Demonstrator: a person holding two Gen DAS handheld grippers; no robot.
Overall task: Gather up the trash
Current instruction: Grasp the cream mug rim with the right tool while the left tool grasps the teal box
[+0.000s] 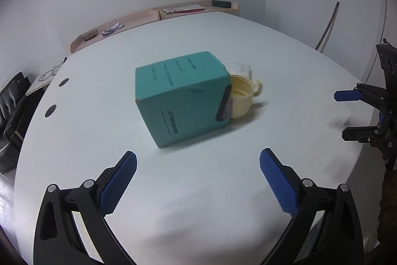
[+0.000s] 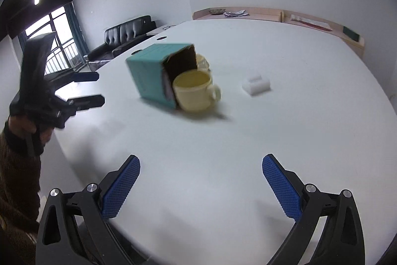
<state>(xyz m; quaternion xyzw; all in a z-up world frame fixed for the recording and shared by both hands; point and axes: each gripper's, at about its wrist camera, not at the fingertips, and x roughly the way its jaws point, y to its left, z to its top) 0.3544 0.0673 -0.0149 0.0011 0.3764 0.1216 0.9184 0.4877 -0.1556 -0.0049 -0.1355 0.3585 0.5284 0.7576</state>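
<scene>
Lying on its side at the centre of the left wrist view: a teal carton (image 1: 182,97), open end turned toward the right of the frame. Sitting right against that open mouth: a cream plastic cup (image 1: 242,97), handle pointing right. Resting just beyond the cup, in the right-of-centre part of the right wrist view: a small white block (image 2: 256,85), apart from both.

Hovering low over the white bench (image 1: 198,190), at the bottom of the left wrist view: the left hand-held gripper (image 1: 198,163), jaws spread wide, nothing between the blue pads (image 1: 119,184). Hanging likewise at the bottom of its own view: the right hand-held gripper (image 2: 201,165), jaws wide apart and empty. Both well short of the carton and cup; neither touching anything.

Judging from this: approaching, with no piece of trash yet taken. Apparently serving as the bin: the carton, given its gaping dark opening, though not certain. Next calling for: closing in from either side, one hand-held gripper steadying the carton, the other taking the cup by its rim or wall. Worth minding: the light cup sliding or rolling away, and the carton skidding on the smooth bench when pushed.

Showing along the upper edge of both views: a pale ledge (image 2: 273,14) with scattered papers, too far off to make out. Blurring slightly: both views.
</scene>
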